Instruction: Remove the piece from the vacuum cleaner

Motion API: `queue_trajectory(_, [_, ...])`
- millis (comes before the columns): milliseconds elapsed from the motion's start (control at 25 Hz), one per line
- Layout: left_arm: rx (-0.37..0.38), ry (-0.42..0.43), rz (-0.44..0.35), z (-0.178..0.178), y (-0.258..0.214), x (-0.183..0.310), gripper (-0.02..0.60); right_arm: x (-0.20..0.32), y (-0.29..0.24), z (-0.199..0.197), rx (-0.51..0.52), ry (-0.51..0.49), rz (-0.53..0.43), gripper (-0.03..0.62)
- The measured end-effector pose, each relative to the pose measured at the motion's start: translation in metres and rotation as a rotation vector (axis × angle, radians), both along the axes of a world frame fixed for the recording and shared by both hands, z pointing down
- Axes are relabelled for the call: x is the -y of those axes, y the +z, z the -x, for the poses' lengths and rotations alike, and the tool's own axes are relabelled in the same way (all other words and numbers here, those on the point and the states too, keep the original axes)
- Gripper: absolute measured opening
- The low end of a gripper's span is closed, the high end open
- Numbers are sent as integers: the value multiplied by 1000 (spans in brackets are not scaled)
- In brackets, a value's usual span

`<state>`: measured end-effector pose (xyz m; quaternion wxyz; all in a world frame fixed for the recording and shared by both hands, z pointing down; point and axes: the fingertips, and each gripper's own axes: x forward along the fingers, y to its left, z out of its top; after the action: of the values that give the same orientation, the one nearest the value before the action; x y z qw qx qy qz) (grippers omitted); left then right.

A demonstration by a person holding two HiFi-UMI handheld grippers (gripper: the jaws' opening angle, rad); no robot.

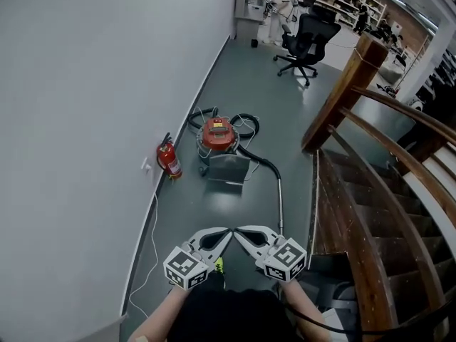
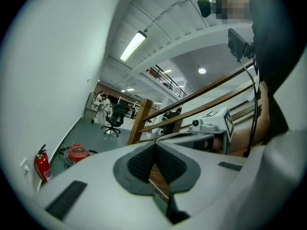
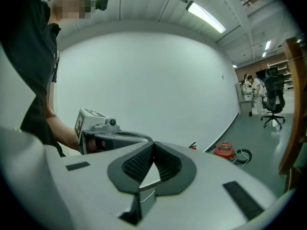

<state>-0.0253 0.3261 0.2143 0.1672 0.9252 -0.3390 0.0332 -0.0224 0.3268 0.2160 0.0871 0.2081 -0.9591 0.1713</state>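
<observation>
Task not begun: vacuum cleaner untouched.
The red vacuum cleaner (image 1: 217, 135) sits on the floor (image 1: 285, 105) by the wall, next to a fire extinguisher (image 1: 169, 159), its hose and tube (image 1: 280, 201) apparently attached. The left claw (image 1: 227, 231) and right claw (image 1: 239, 231) are both closed and empty, well apart from it. The approach and the removal are all left to do.

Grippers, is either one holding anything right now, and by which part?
Nothing is held. The left gripper and the right gripper both have their jaws shut with nothing between them; the vacuum cleaner sits on the floor ahead, untouched.
</observation>
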Motion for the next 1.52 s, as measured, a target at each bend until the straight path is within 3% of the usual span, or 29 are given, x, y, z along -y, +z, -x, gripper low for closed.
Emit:
queue_trajectory(560, [12,76,-17,25,-9,54,8,54,-9,26,-45,-10,-38,15])
queue_trajectory(880, [17,6,-26,44,-9,69,8,75,-11,34,-41,-36,-42,15])
queue_trajectory(1520, [73,-17,-9,27,8,159,8,165,7,28,-47,-57,-29,15])
